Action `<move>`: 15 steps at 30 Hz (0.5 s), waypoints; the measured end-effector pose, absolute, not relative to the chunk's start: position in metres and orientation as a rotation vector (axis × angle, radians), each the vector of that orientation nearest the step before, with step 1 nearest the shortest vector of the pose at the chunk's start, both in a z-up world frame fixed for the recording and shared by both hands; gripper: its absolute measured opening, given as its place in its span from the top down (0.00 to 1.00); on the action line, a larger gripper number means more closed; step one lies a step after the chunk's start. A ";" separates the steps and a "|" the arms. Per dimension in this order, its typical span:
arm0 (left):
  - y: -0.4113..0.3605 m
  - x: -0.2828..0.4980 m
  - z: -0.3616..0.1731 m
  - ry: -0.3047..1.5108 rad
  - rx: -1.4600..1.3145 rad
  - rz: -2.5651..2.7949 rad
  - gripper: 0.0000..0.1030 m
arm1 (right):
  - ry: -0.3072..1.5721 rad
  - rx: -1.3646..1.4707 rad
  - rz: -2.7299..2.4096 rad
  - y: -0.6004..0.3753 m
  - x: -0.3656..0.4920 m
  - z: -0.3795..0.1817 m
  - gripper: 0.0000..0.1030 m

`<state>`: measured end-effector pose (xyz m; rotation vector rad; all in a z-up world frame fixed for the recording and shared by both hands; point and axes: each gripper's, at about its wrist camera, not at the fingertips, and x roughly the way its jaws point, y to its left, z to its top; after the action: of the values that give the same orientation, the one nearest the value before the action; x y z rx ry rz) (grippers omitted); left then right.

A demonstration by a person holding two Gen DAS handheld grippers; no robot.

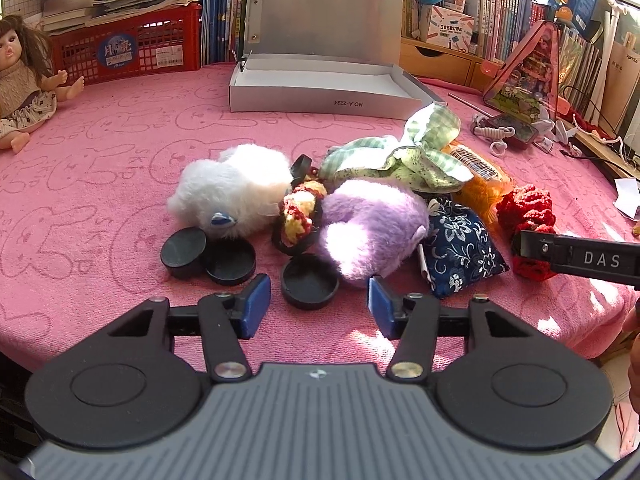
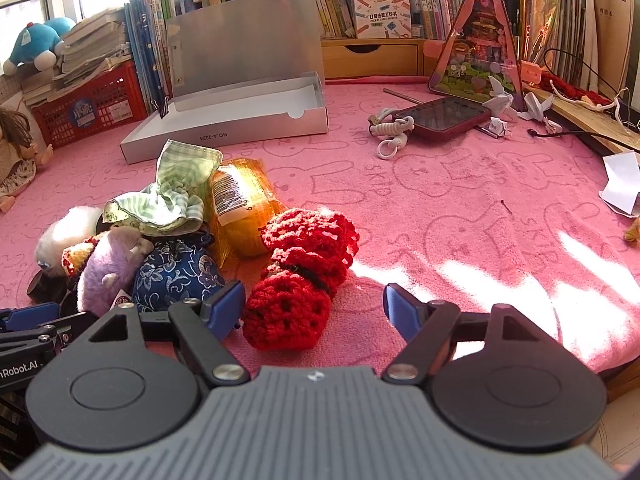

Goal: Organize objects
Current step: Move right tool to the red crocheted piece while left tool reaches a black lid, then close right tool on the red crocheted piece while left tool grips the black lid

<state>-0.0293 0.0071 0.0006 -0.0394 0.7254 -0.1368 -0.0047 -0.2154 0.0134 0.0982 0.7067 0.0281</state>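
A pile lies on the pink cloth: a white plush (image 1: 234,196), a purple plush (image 1: 370,228), a blue floral pouch (image 1: 464,252), a green checked cloth (image 1: 400,156), an orange packet (image 1: 480,172), a red crochet piece (image 2: 304,272) and several black round lids (image 1: 310,286). An open grey box (image 1: 320,84) stands behind the pile. My left gripper (image 1: 318,306) is open, just short of a lid and the purple plush. My right gripper (image 2: 314,310) is open, with the red crochet piece's near end between its fingers, not clamped.
A doll (image 1: 24,80) sits at the far left. A red crate (image 1: 128,46) with books, a wall of books, a triangular pink case (image 2: 478,44), a phone (image 2: 444,116) with a white cord and paper scraps (image 2: 620,184) line the back and right.
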 end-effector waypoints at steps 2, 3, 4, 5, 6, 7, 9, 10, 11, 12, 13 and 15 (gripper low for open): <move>0.005 -0.029 -0.001 0.724 -0.027 -0.130 0.44 | 0.709 0.099 0.033 -0.214 -0.005 0.012 0.24; 0.005 -0.029 -0.001 0.722 -0.024 -0.127 0.44 | 0.709 0.100 0.036 -0.213 -0.005 0.012 0.26; 0.005 -0.029 -0.001 0.722 -0.023 -0.127 0.45 | 0.709 0.097 0.038 -0.212 -0.005 0.012 0.27; 0.005 -0.029 0.000 0.721 -0.025 -0.130 0.47 | 0.710 0.093 0.041 -0.211 -0.005 0.012 0.28; 0.007 -0.030 0.000 0.718 -0.028 -0.136 0.48 | 0.710 0.089 0.043 -0.210 -0.005 0.011 0.30; 0.007 -0.030 0.001 0.715 -0.029 -0.141 0.51 | 0.712 0.088 0.045 -0.210 -0.004 0.011 0.30; 0.008 -0.030 0.002 0.710 -0.026 -0.143 0.55 | 0.719 0.092 0.045 -0.209 -0.003 0.010 0.31; 0.009 -0.031 0.003 0.710 -0.026 -0.144 0.56 | 0.721 0.094 0.044 -0.209 -0.002 0.010 0.31; 0.009 -0.032 0.004 0.709 -0.026 -0.149 0.58 | 0.722 0.095 0.043 -0.209 -0.002 0.009 0.31; 0.010 -0.034 0.005 0.708 -0.025 -0.154 0.59 | 0.723 0.096 0.043 -0.209 -0.001 0.009 0.32; 0.012 -0.036 0.007 0.703 -0.021 -0.163 0.60 | 0.723 0.095 0.042 -0.209 -0.001 0.009 0.32; 0.015 -0.040 0.008 0.691 -0.017 -0.166 0.60 | 0.726 0.098 0.041 -0.209 0.000 0.008 0.37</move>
<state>-0.0401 0.0147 0.0082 -0.0167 0.6913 -0.1662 -0.0001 -0.2094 0.0080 0.0975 0.7262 0.0414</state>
